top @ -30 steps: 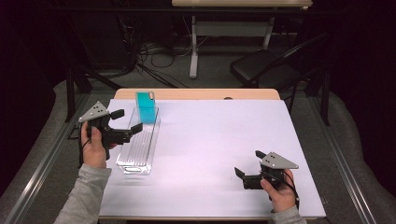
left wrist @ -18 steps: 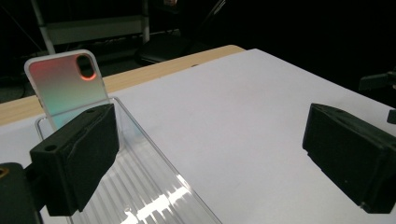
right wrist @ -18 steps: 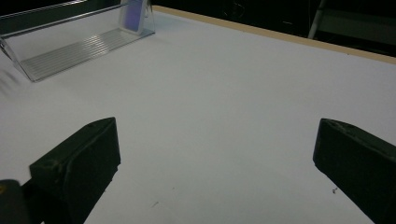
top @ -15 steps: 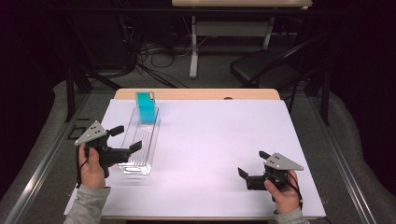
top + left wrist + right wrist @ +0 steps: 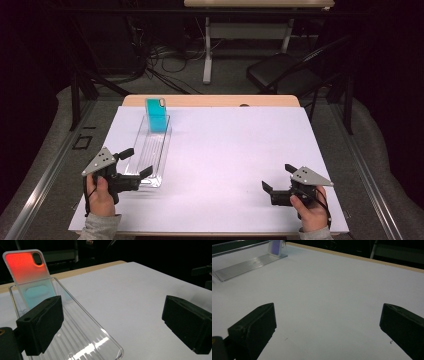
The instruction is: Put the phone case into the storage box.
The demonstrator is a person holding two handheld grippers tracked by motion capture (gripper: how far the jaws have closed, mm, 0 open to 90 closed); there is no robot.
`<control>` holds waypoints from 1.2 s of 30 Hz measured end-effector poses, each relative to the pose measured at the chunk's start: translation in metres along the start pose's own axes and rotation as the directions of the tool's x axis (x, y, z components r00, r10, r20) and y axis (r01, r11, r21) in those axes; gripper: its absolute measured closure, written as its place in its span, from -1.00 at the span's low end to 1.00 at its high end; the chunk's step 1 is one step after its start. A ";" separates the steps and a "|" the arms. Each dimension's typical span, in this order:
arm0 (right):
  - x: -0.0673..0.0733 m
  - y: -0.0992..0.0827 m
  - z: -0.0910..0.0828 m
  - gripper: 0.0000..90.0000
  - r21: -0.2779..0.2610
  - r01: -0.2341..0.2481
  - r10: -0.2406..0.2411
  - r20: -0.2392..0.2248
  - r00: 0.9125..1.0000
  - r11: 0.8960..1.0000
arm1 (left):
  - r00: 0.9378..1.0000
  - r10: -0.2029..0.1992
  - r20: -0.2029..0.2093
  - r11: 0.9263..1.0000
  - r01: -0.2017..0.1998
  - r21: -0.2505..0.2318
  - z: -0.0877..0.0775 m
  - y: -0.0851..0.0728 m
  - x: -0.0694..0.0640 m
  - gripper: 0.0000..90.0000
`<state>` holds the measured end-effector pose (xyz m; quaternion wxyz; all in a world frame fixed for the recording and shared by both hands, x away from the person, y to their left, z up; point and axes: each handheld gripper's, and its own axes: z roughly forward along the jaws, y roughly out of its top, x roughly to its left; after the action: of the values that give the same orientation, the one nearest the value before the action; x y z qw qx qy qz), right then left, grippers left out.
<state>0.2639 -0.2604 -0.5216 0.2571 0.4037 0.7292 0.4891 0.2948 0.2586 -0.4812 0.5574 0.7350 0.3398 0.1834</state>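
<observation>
Table [image 5: 225,165]: a white sheet is covering the top, with a bare wooden strip showing along the 12 o'clock edge.
Clear tray [image 5: 150,150]: a long ribbed see-through tray is lying directly on the white surface toward 10 o'clock, its length running from 12 to 6.
Phone case [image 5: 156,116]: a teal case is standing upright at the tray's 12 o'clock end.

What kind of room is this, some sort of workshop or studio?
Most likely a lab or recording studio set up for handling tests. A white-covered table stands in a dark, curtained space; loose cables run across the floor behind it, beside a folding chair. A person holds the left gripper and right gripper.
</observation>
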 end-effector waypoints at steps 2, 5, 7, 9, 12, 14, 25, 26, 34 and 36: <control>-0.001 -0.001 0.001 -0.99 0.002 -0.004 0.004 0.004 1.000 1.000 | 1.000 -0.001 -0.004 1.000 0.001 -0.002 0.000 -0.002 0.000 -0.91; -0.002 -0.003 0.002 -0.99 0.010 -0.003 0.003 0.008 1.000 1.000 | 1.000 -0.001 -0.008 1.000 0.001 -0.004 0.000 -0.006 -0.001 -0.91; -0.002 -0.003 0.002 -0.99 0.015 0.001 -0.001 0.007 1.000 1.000 | 1.000 0.002 -0.005 1.000 -0.003 -0.007 0.000 -0.009 -0.001 -0.91; -0.002 -0.004 0.003 -0.99 0.015 0.001 -0.001 0.010 1.000 1.000 | 1.000 0.004 -0.005 1.000 -0.004 -0.008 0.000 -0.011 -0.001 -0.91; -0.003 -0.006 0.004 -0.99 0.019 -0.001 0.000 0.009 1.000 1.000 | 1.000 0.000 -0.010 1.000 0.000 -0.012 -0.001 -0.013 0.000 -0.91; -0.003 -0.006 0.005 -0.99 0.019 -0.001 0.000 0.011 1.000 1.000 | 1.000 0.002 -0.006 1.000 -0.002 -0.020 -0.001 -0.014 0.001 -0.91; -0.003 -0.008 0.008 -0.99 0.029 0.001 -0.001 0.012 1.000 1.000 | 1.000 -0.007 -0.009 1.000 0.007 -0.012 0.000 -0.020 0.006 -0.91; -0.002 -0.008 0.009 -0.99 0.030 0.000 -0.001 0.010 1.000 1.000 | 1.000 -0.008 -0.009 1.000 0.008 -0.013 0.000 -0.020 0.006 -0.91; -0.002 -0.009 0.010 -0.99 0.034 0.000 -0.001 0.009 1.000 0.999 | 1.000 -0.005 -0.010 1.000 0.005 0.001 0.001 -0.021 0.006 -0.91; -0.002 -0.009 0.010 -0.99 0.035 0.001 -0.001 0.010 1.000 0.999 | 1.000 -0.005 -0.007 1.000 0.005 0.000 0.002 -0.022 0.006 -0.91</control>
<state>0.2694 -0.2592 -0.5336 0.2538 0.4101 0.7367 0.4740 0.2934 0.2648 -0.5029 0.5568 0.7334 0.3435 0.1845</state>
